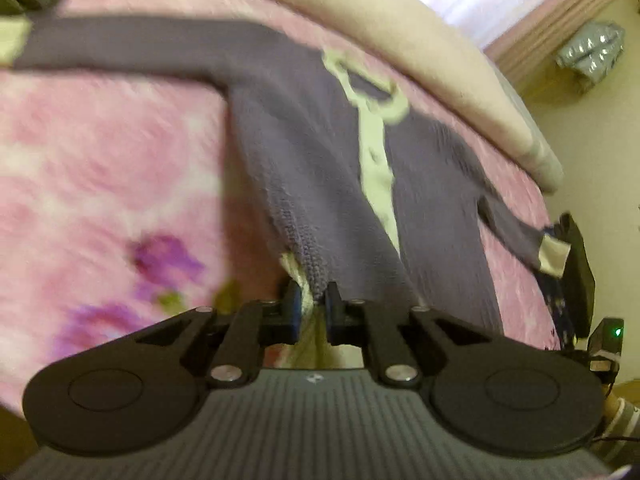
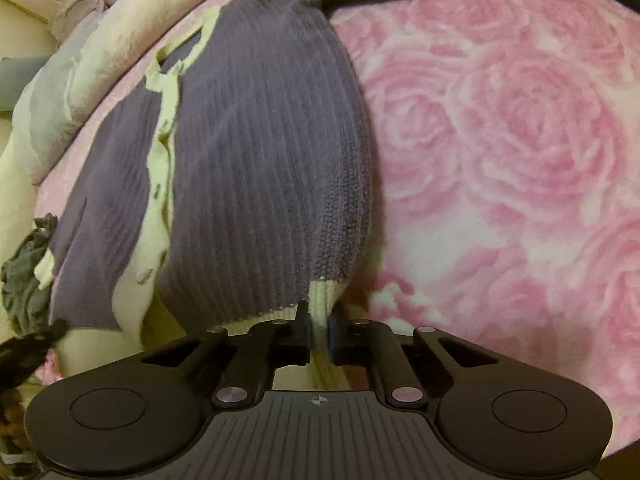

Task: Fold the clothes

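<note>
A grey-purple knitted cardigan [image 1: 312, 160] with a cream button band and cream cuffs lies spread on a pink rose-patterned blanket [image 1: 100, 152]. My left gripper [image 1: 313, 304] is shut on the cardigan's hem corner, lifting it slightly. In the right wrist view the same cardigan [image 2: 264, 168] lies front up, and my right gripper [image 2: 319, 334] is shut on its cream ribbed hem at the other lower corner. One sleeve [image 1: 120, 46] stretches out to the left; the other sleeve [image 1: 516, 232] ends in a cream cuff at the bed's right edge.
A cream duvet [image 1: 420, 52] is bunched along the far side of the bed. A dark green crumpled garment [image 2: 28, 280] lies at the left edge. A black object [image 1: 576, 272] sits at the bed's right edge, with a silvery bag [image 1: 592, 50] by the wall.
</note>
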`<state>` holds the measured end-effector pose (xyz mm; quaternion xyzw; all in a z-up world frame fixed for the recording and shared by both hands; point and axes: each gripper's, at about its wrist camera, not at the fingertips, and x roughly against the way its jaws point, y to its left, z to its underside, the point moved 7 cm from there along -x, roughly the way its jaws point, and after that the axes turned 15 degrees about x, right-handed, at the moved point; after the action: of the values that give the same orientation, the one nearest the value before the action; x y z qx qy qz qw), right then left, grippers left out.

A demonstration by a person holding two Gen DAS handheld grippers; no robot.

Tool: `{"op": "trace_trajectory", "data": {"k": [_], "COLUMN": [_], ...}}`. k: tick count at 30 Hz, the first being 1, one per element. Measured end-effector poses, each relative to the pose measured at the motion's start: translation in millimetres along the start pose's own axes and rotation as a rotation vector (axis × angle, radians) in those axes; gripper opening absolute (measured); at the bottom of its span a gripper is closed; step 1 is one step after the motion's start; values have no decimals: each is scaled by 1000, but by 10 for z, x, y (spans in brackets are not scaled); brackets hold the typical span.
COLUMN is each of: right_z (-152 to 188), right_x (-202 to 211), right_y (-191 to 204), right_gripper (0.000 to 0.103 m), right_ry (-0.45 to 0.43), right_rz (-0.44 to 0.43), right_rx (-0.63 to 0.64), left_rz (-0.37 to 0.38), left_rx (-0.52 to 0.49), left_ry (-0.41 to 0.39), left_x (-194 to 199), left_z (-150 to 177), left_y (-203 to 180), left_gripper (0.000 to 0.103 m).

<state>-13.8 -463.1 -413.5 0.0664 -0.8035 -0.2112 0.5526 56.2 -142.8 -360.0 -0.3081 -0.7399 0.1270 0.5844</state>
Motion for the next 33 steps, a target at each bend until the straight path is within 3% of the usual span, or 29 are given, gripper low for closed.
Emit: {"op": "trace_trajectory", "data": {"k": [1, 2, 4, 6, 7, 8, 9, 10, 11, 12, 15, 18, 20, 22, 29, 30, 31, 32, 33], "right_z": [-21, -40, -48, -38, -34, -29, -24, -19, -15, -10, 5, -3, -16, -39, 8, 5, -2, -20, -36], "right_x": [52, 95, 89, 75, 68, 61, 54, 47, 40, 33, 13, 42, 80, 63, -30, -34, -37, -37, -38], "right_y": [23, 48, 70, 34, 16, -2, -20, -38, -56, -74, -129, -132, -98, -60, 10, 25, 43, 70, 92], "right_gripper": [6, 6, 6, 6, 7, 7, 21, 50, 64, 67, 67, 67, 67, 67, 67, 67, 66, 61, 40], "right_ry": [-1, 0, 25, 23, 22, 21, 20, 20, 19, 18, 15, 3, -4, 3, 14, 11, 5, -5, -12], "right_rz": [-10, -20, -1, 14, 22, 29, 37, 45, 53, 60, 83, 105, 124, 142, 144, 144, 145, 148, 154], "right_rx": [9, 15, 18, 1, -8, -16, -25, -34, -43, -51, -77, -66, -27, 16, 28, 33, 42, 63, 83], "left_rz": [-36, -96, -211, -238, -215, -189, -167, -151, -135, -122, -135, -172, -181, -175, -115, -106, -98, -89, -81], "left_rx": [11, 28, 111, 236, 262, 248, 206, 152, 86, 12, -238, -471, -548, -579, -505, -494, -483, -473, -462], "left_ry": [-22, -48, -63, -39, -36, -22, 8, 37, 62, 90, 184, 202, 186, 168, 70, 56, 42, 28, 14], "left_x": [130, 218, 301, 266, 238, 193, 115, 44, -32, -113, -395, -532, -534, -524, -576, -583, -590, -596, -602], "left_z": [-82, -167, -301, -351, -349, -334, -311, -274, -208, -115, 194, 442, 515, 536, 287, 251, 215, 179, 143], "left_y": [83, 199, 528, 800, 821, 779, 690, 604, 515, 427, 228, 118, 101, 75, -154, -186, -219, -251, -283], "left_gripper": [9, 0, 1, 1, 2, 12, 29, 34, 35, 35, 33, 31, 31, 29, 28, 9, 3, 3, 3]}}
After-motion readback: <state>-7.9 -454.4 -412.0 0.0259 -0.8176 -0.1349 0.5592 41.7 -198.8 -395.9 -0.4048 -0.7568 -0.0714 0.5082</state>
